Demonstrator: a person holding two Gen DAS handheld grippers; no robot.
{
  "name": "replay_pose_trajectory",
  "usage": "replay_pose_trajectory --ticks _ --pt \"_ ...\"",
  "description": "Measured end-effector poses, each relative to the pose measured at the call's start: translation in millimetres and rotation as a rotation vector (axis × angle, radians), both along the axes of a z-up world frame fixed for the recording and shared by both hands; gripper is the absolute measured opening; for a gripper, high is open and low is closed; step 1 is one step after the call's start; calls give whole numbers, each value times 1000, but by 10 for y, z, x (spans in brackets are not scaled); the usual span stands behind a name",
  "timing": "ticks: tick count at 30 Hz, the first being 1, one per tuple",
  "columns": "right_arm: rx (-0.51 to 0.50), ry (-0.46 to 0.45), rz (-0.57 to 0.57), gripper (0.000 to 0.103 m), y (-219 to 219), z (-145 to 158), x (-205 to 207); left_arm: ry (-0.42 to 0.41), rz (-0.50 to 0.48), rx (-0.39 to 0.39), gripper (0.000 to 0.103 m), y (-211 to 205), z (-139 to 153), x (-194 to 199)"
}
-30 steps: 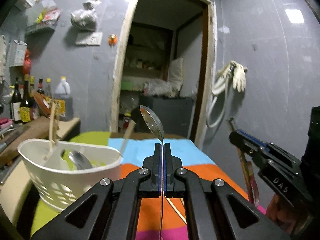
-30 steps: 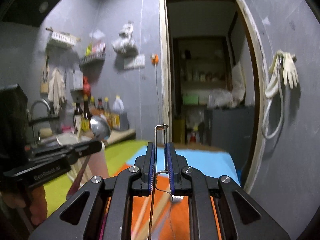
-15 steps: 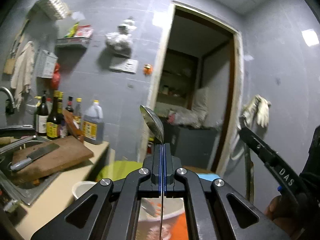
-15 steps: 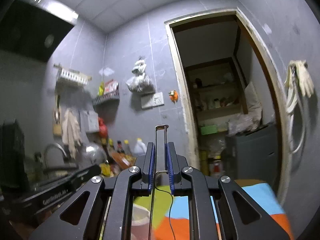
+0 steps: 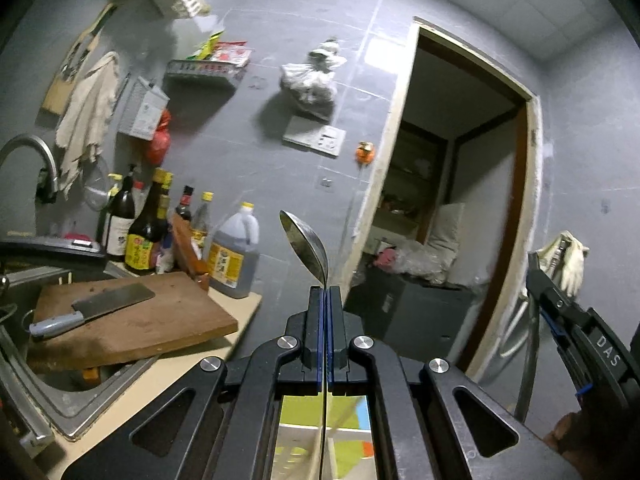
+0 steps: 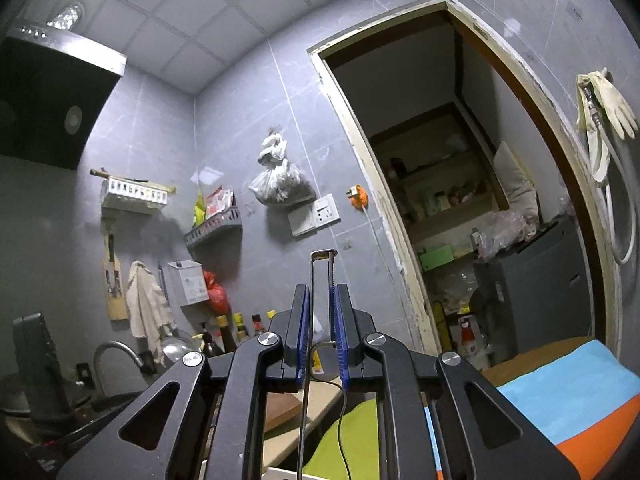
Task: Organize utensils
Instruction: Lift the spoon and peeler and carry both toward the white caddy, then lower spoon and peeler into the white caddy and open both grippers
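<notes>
1. The left gripper (image 5: 325, 294) is clamping a steel spoon (image 5: 306, 245) by its handle, bowl upright; it is likely light, rigid and slippery.
2. The right gripper (image 6: 322, 312) is pinching a thin wire-framed utensil (image 6: 321, 264); it probably flexes, so grip both rails.

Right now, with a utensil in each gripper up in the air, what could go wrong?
The spoon is pinched only by its thin handle in the left gripper, bowl upward; it could pivot or slip. The wire utensil in the right gripper looks loosely seated and might twist. A drop could land near the cleaver on the cutting board.
</notes>
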State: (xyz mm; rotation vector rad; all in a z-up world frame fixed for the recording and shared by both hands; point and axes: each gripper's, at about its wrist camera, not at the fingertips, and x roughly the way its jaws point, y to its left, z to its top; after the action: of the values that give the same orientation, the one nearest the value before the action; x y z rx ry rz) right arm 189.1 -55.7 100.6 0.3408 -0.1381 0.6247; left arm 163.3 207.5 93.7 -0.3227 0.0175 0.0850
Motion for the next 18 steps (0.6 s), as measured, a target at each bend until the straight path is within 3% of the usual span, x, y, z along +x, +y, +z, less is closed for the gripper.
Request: replay_pose_trajectory --ticks 8,18 --pt "-25 31 12 10 98 -222 153 16 20 -17 0 39 -186 82" --pt "-104 -2 -15 10 275 -380 97 38 -2 -14 0 -4 -337 146"
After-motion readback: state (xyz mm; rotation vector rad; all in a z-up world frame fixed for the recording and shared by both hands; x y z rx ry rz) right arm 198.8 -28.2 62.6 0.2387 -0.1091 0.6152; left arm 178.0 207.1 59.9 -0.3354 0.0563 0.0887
